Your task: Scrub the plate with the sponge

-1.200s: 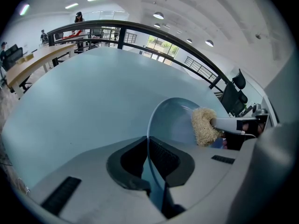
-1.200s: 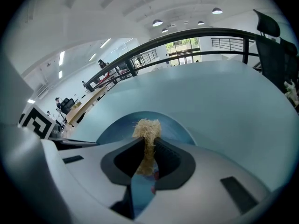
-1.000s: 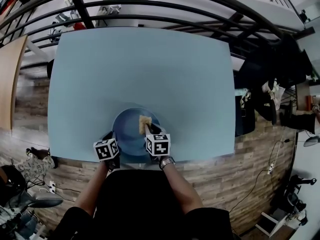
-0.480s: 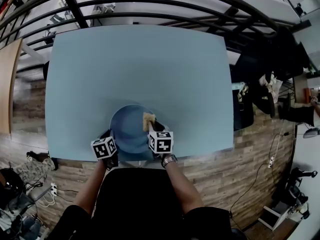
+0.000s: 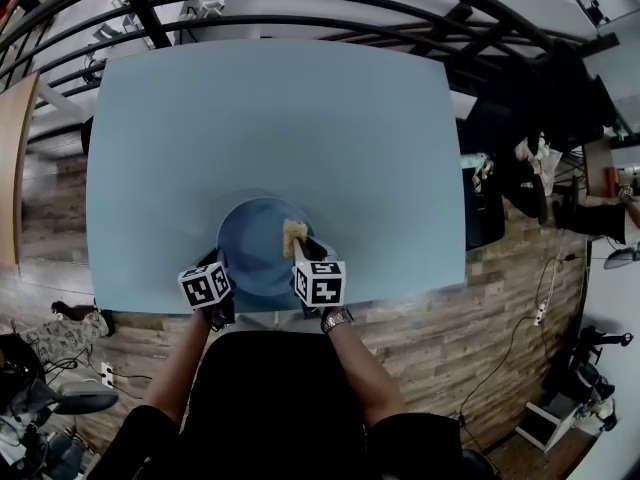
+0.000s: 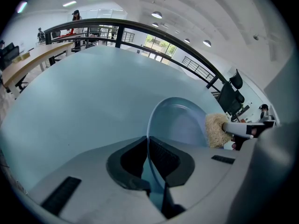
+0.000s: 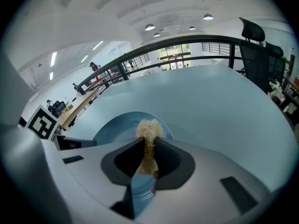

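While the left gripper (image 6: 148,154) is closed on the near-left rim of the plate (image 6: 180,119), with only that thin edge pinched between its jaws, the right gripper (image 7: 147,156) is closed on the sponge (image 7: 148,129), whose frayed tan end sticks out past the jaws and rests on the right half of the plate's face. The plate lies at the middle of the near edge of the tabletop (image 5: 270,118), its near rim almost level with that edge. Whether that rim is lifted slightly off the surface cannot be told. The main risk, as I judge it, is the plate hold. A narrow bite on a smooth rim resists little twist, so a hard sideways stroke could pivot the plate in the jaws or pull it free. So close to the near edge, a loose plate could slide toward the person and off the tabletop. Pressing down hard away from the held rim could also tip or rock the plate. The sponge looks soft and is held only through its middle, so heavy pressure could fold it or drag it back through the jaws. The hard jaw tips would then scrape the plate. Because the sponge sits toward the right rim, a long stroke that way could run off the plate onto the tabletop. Light, short strokes toward the held side would seem safest.
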`<state>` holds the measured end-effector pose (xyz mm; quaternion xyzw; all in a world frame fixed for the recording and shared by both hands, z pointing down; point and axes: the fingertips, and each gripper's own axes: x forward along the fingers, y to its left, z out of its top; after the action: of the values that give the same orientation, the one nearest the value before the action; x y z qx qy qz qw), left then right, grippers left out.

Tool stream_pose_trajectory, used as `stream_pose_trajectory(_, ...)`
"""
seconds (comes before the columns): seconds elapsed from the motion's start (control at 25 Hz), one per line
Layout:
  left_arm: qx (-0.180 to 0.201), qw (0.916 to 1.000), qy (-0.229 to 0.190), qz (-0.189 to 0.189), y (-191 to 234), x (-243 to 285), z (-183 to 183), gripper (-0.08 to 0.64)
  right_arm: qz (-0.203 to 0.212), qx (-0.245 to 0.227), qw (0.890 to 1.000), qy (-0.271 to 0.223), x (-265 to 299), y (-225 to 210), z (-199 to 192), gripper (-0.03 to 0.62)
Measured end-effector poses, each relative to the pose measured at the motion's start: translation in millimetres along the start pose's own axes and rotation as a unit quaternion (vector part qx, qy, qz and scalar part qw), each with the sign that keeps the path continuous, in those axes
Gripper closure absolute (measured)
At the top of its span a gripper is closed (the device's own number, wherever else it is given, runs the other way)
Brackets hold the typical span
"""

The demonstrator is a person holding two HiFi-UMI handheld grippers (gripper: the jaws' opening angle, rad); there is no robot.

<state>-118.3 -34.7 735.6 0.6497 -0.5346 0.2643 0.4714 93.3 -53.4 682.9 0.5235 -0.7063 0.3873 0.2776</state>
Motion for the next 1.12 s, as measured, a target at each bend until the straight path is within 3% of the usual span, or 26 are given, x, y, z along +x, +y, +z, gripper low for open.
stream_pose_trajectory(0.76, -0.008, 1.0, -0.003, -0.004, 2, 0, -1, 0.552, 0.098, -0.023, 0.994, 0.031, 18, 102, -28, 0.526)
stream_pose_trajectory(0.92, -0.024, 0.9997, -0.001, -0.009, 1, 1, 0, 0.552, 0.107, -0.028, 0.993, 0.039, 25, 113, -33, 0.526)
stream_pose_trajectory(1.12, -0.014, 0.9999, -0.003, -0.005, 2, -3, 3, 0.552, 0.119, -0.033, 0.991, 0.047, 30, 127, -36, 0.526)
